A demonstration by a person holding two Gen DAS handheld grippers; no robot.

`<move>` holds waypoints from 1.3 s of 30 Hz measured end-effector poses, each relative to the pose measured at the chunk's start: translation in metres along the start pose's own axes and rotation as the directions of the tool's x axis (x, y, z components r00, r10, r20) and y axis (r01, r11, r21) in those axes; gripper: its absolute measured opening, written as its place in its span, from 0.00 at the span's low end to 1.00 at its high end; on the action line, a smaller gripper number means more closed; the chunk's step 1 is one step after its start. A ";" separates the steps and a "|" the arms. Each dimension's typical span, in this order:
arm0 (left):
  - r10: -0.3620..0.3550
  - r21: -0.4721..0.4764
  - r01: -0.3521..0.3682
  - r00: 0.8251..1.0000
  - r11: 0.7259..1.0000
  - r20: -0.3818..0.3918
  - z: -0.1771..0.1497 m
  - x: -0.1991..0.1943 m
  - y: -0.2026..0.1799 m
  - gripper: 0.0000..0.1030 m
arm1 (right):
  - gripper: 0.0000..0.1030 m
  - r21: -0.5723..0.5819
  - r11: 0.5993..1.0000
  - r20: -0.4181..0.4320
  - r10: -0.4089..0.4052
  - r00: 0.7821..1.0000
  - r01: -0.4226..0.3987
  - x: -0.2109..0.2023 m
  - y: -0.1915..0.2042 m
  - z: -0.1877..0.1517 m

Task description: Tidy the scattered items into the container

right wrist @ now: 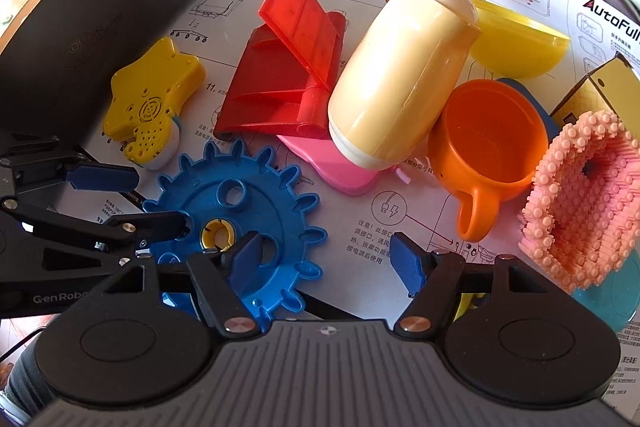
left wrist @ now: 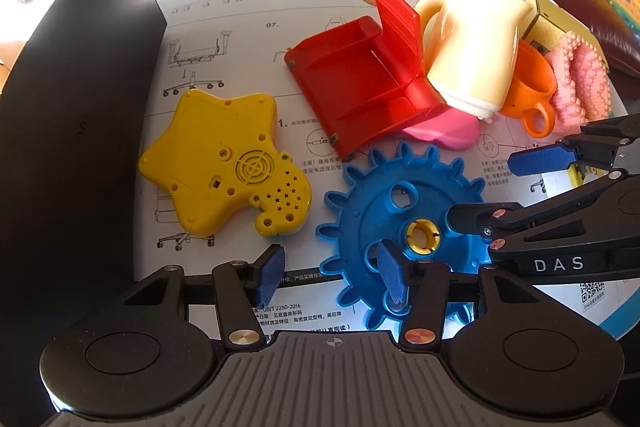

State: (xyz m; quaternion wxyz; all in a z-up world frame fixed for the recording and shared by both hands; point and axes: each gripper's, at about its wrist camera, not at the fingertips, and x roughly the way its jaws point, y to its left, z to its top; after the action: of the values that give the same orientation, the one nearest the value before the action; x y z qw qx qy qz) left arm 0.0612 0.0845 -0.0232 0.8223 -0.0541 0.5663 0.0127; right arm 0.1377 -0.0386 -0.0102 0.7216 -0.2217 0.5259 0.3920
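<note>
- Scattered items, left wrist view: a blue gear (left wrist: pixel 404 223) lies flat on a printed instruction sheet (left wrist: pixel 240 7), with a yellow star toy (left wrist: pixel 224 163) just beside it and a red hinged piece (left wrist: pixel 360 83), a cream jug (left wrist: pixel 476 43), an orange cup (left wrist: pixel 532 95) and a pink studded block (left wrist: pixel 580 79) heaped beyond. A black container (left wrist: pixel 80 107) stands at the left edge.
- The left gripper (left wrist: pixel 334 277) hangs with its jaws parted and nothing between the pads; 1 pad sits over the gear's rim. The right gripper (left wrist: pixel 496 187) reaches in from the right, also parted and empty.
- Right wrist view: the right gripper (right wrist: pixel 326 261) hovers over bare paper between the gear (right wrist: pixel 240 219) and the cup (right wrist: pixel 488 155), gripping nothing. The left gripper (right wrist: pixel 132 199) enters at left, above the gear.
- Handling, as a judgement: all look like light, rigid, smooth plastic. The gear is thin and flat, so a pinch across 1 tooth or the rim seems best. The cup (right wrist: pixel 488 155) offers its handle or wall; the jug (right wrist: pixel 400 79) is broad and likely slippery; the studded block (right wrist: pixel 580 203) should grip well.
</note>
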 end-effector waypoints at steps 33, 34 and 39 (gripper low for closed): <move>-0.077 0.110 0.085 0.995 0.990 -0.070 -0.026 -0.007 -0.007 0.38 | 0.65 -0.043 0.995 -0.018 0.089 0.996 -0.090 -0.017 0.005 -0.024; -0.082 0.113 0.090 0.994 0.989 -0.073 -0.026 -0.008 -0.009 0.33 | 0.65 -0.032 0.994 -0.026 0.100 0.995 -0.101 -0.018 0.004 -0.027; -0.049 0.166 0.058 0.997 0.984 -0.055 -0.028 -0.010 -0.019 0.33 | 0.66 -0.047 0.990 -0.039 0.128 0.991 -0.130 -0.015 0.013 -0.035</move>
State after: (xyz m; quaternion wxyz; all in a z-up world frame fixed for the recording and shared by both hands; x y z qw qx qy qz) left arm 0.0331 0.0636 -0.0225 0.8094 -0.0003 0.5844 -0.0582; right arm 0.1046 -0.0618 -0.0071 0.6795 -0.2121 0.5419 0.4469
